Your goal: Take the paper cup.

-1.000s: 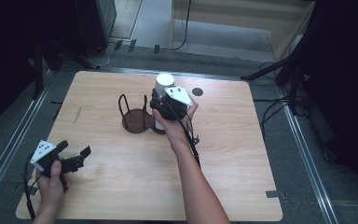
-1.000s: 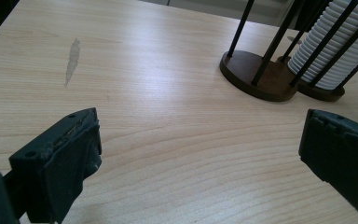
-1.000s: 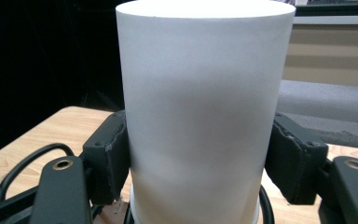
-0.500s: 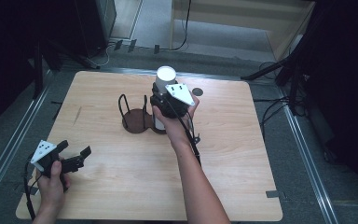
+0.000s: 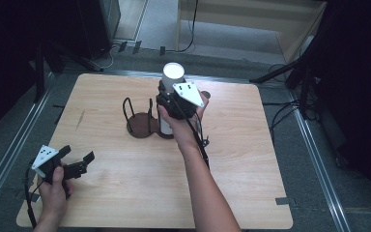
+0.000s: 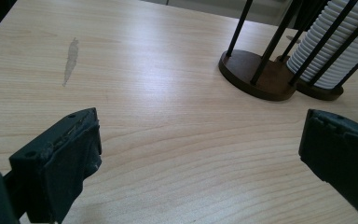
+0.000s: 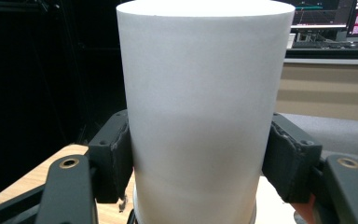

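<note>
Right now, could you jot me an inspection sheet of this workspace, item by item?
Surface: wooden table, pale smear near its left side.
Job's things: white cup held above a ribbed cup stack in a two-bay wire rack; the rack's other bay is empty.
Clutter: small dark disc beyond the rack.
Grippers: right tool shut on the cup, pads on both sides; left tool open, nothing between its jaws, held at the table's near left corner.
Cables: one trails from the right tool along the forearm; more lie on the floor behind.
Surroundings: dark room, metal rails beside the table, wooden furniture behind.
</note>
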### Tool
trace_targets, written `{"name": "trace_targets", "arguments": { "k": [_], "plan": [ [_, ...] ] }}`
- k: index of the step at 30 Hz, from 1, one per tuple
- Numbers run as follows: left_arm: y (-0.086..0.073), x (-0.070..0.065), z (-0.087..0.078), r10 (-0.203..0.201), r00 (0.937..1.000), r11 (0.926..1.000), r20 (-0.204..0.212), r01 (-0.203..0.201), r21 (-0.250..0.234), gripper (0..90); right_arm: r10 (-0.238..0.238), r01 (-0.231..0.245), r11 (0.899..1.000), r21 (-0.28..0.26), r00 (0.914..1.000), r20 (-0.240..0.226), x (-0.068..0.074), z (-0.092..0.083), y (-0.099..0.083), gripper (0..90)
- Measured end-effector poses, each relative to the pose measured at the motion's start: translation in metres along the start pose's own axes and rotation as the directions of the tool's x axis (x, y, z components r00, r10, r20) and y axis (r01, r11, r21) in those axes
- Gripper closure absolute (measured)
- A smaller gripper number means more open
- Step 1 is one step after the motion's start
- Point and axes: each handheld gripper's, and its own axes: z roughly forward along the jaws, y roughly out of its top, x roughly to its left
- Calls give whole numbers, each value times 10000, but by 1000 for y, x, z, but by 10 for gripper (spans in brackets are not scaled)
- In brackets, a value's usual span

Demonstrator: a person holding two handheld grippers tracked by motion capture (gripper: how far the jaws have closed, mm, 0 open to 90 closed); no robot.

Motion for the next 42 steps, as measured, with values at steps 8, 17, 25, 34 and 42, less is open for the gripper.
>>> {"name": "trace_targets", "arguments": {
  "k": [8, 17, 25, 34, 42],
  "plan": [
    [0, 0, 0, -11, 10000, 10000, 7, 11, 0, 0, 62, -62, 9997, -256, 10000, 17, -1, -5, 13, 323],
    [0, 0, 0, -32, 10000, 10000, -16, 32, -25, 0, -53, 58, 9995, -304, 9998, 195, -10, -14, 18, 322],
    [0, 0, 0, -16, 10000, 10000, -32, 16, -15, 0, -54, 64, 9997, -232, 9990, 441, -26, -24, 13, 322],
    [0, 0, -1, -92, 9999, 9999, -75, 91, -72, 0, -291, 300, 9995, -98, 9962, 818, -46, -40, 0, 322],
    [0, 1, -2, -155, 9998, 9999, -90, 154, -69, 0, -239, 229, 9997, 100, 9937, 1094, -62, -54, -16, 322]
  ]
}}
